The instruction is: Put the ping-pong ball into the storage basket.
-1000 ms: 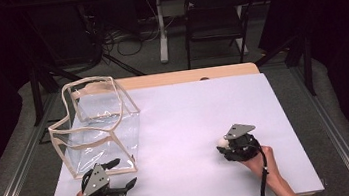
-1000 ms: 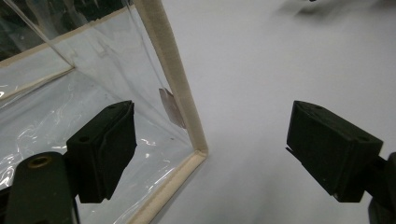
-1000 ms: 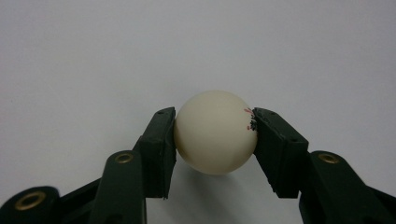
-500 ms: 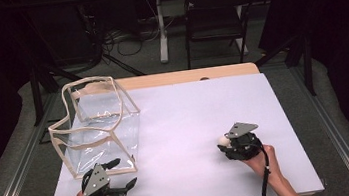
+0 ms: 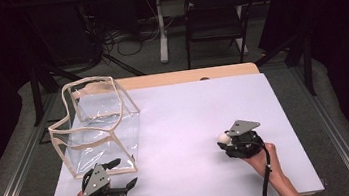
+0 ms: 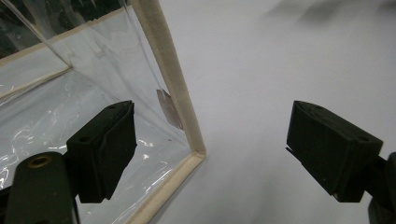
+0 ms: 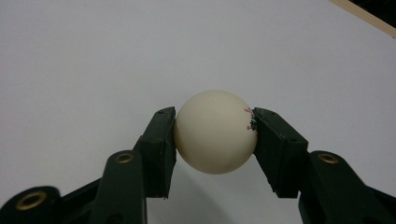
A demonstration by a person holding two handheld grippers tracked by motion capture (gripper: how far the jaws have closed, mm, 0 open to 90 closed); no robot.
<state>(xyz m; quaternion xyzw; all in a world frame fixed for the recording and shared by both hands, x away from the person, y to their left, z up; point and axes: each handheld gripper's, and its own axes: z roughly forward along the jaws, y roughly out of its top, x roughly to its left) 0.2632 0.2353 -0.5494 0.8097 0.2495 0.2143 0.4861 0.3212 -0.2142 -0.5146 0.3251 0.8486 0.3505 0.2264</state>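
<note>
Little has shifted since the earlier frames: your right hand has edged only slightly, and the bag and your left hand sit where they were.

Your table (image 5: 189, 111), under its white sheet, carries everything. On its left side stands the clear bag (image 5: 98, 125) with cream piping, slumped but propped open at the top, so a thing can probably be dropped in from above.

Your left gripper (image 5: 121, 174) rests near the table's front edge, just in front of the bag. Its jaws stand wide apart with nothing between them; in the left gripper view the bag's lower corner (image 6: 194, 151) lies just past them, one jaw in front of the clear wall. That looks like a ready stance for steadying or spreading the bag.

Your right gripper (image 5: 224, 141) is well apart from the bag, on the right half of the sheet. Its jaws are closed on the ball (image 7: 215, 131), pads pressing either flank at its widest, which should keep so smooth and round a thing from squirting out. The ball (image 5: 223, 138) sits low over the sheet; whether it has left the surface, you cannot tell.
</note>
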